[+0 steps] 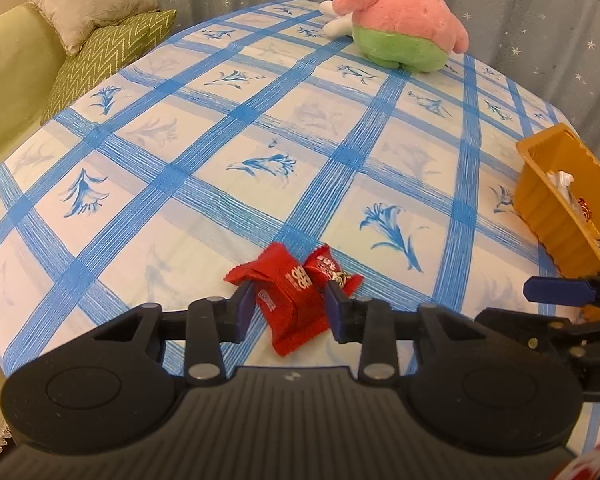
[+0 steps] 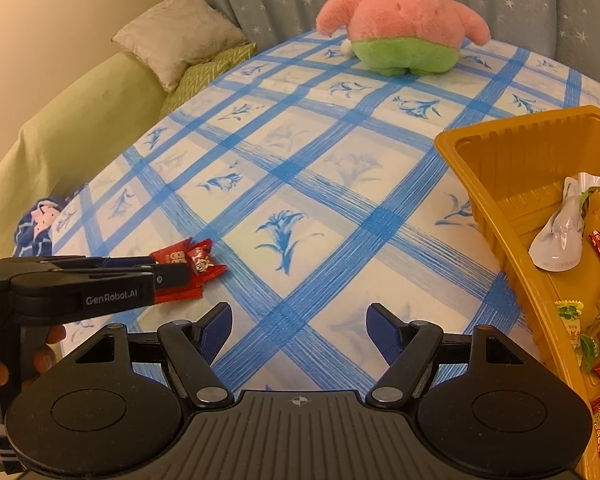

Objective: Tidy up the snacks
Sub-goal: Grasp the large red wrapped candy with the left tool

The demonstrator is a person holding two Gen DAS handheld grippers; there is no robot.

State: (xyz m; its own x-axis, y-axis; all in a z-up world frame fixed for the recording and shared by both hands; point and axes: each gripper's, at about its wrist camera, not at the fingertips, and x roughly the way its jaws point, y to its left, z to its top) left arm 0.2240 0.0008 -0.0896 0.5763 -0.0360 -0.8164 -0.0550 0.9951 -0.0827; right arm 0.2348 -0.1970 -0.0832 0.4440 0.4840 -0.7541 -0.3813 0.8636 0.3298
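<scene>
Two red snack packets lie together on the blue-checked tablecloth. The bigger red packet (image 1: 290, 304) sits between the fingers of my left gripper (image 1: 288, 300), whose pads touch its sides. A smaller red packet (image 1: 334, 274) lies just beyond it. Both also show in the right wrist view (image 2: 192, 260), with the left gripper (image 2: 172, 276) around them. My right gripper (image 2: 299, 330) is open and empty above the cloth. The yellow tray (image 2: 480, 184) at the right holds several wrapped snacks and a white packet (image 2: 560, 232).
A pink and green plush toy (image 1: 404, 20) sits at the far end of the table. A green sofa with cushions (image 1: 100, 28) stands to the left. The yellow tray's wall (image 1: 548, 208) is at the right edge of the left wrist view.
</scene>
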